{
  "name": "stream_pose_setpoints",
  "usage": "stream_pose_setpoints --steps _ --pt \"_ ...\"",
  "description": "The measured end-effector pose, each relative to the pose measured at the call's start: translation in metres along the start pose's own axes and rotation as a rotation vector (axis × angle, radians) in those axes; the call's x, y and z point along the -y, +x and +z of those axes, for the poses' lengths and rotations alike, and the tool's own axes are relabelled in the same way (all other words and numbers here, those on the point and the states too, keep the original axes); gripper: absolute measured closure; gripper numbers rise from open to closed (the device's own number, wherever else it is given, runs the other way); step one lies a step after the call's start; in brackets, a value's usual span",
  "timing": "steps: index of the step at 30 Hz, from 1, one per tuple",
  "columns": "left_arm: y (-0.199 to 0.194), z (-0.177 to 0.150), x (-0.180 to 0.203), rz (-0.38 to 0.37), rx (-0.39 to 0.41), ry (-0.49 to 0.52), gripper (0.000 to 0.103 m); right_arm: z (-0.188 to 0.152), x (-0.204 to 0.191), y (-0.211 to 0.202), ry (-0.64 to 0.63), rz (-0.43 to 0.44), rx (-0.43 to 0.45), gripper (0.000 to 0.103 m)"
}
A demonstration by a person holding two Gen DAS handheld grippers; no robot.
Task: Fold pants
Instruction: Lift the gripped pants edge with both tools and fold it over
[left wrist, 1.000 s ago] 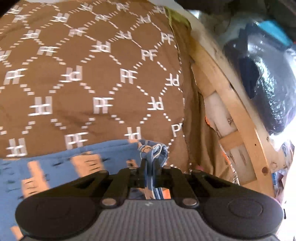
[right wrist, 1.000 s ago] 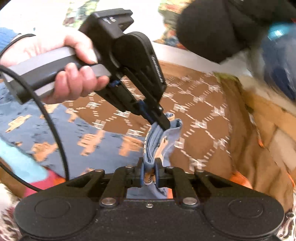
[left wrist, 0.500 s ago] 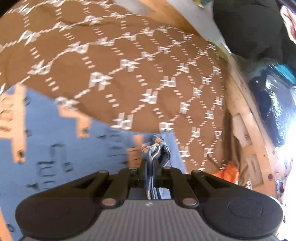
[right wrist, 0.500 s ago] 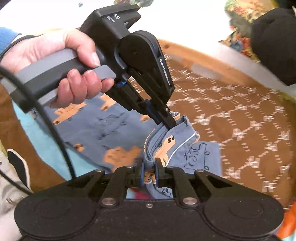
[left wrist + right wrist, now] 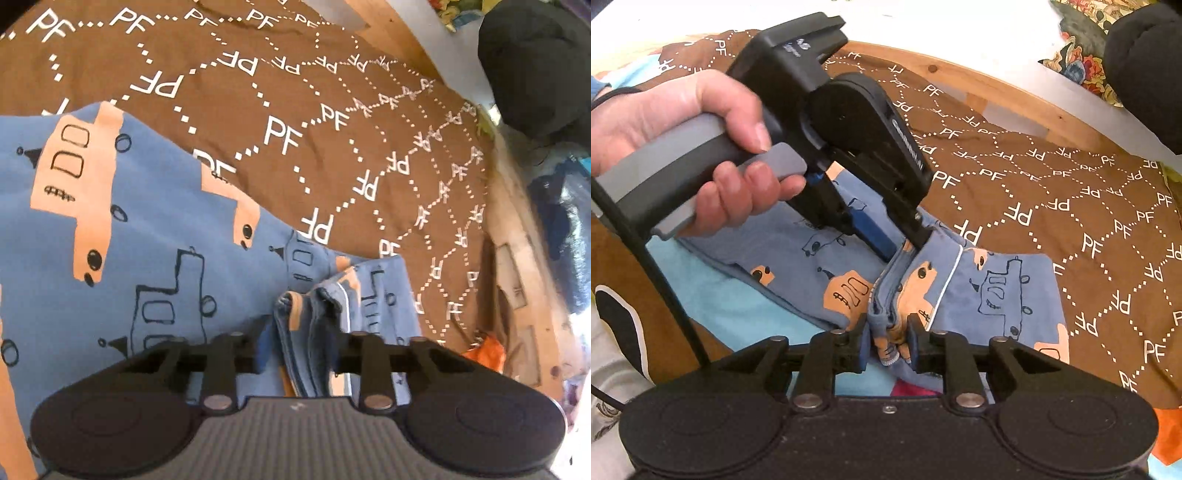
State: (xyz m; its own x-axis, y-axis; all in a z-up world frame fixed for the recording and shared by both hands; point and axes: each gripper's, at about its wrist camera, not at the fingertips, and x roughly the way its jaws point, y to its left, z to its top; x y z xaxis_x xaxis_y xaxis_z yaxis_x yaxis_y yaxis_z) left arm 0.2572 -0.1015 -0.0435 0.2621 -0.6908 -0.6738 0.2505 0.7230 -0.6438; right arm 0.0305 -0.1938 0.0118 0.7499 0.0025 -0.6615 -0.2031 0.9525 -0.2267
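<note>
One pair of blue pants [image 5: 990, 291], two hand-held grippers, left [image 5: 299, 354] and right [image 5: 886, 343], one brown blanket [image 5: 1071, 206]

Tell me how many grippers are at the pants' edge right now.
2. The left gripper straddles the bunched edge of the pants farther along; the right gripper straddles the same edge nearer the camera. Both sets of jaws look parted.

soft matt cloth pants [image 5: 997, 291] – matt black plastic fingers [image 5: 916, 343] – smooth wood frame [image 5: 1008, 92].
</note>
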Motion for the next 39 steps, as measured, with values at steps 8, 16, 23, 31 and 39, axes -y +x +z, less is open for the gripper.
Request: stream_pose_setpoints --steps 8,16,23,31,39 --pt "-0.004 -0.004 0.006 -0.007 0.044 0.036 0.098 0.003 0.004 0.002 0.019 -0.016 -0.003 0.089" --pt "-0.014 -0.001 0.016 -0.032 0.062 0.083 0.099 0.008 0.005 -0.003 0.042 -0.022 0.002 0.090" --pt "-0.025 0.001 0.012 -0.032 0.074 0.098 0.099 0.013 0.001 -0.007 0.039 0.002 0.014 0.091" --pt "-0.066 0.006 -0.008 -0.019 0.114 0.109 0.099 0.037 -0.021 -0.012 0.024 0.097 0.065 0.091" --pt "-0.105 0.005 -0.042 0.042 0.136 0.099 0.099 0.057 -0.060 -0.001 -0.018 0.216 0.065 0.091"
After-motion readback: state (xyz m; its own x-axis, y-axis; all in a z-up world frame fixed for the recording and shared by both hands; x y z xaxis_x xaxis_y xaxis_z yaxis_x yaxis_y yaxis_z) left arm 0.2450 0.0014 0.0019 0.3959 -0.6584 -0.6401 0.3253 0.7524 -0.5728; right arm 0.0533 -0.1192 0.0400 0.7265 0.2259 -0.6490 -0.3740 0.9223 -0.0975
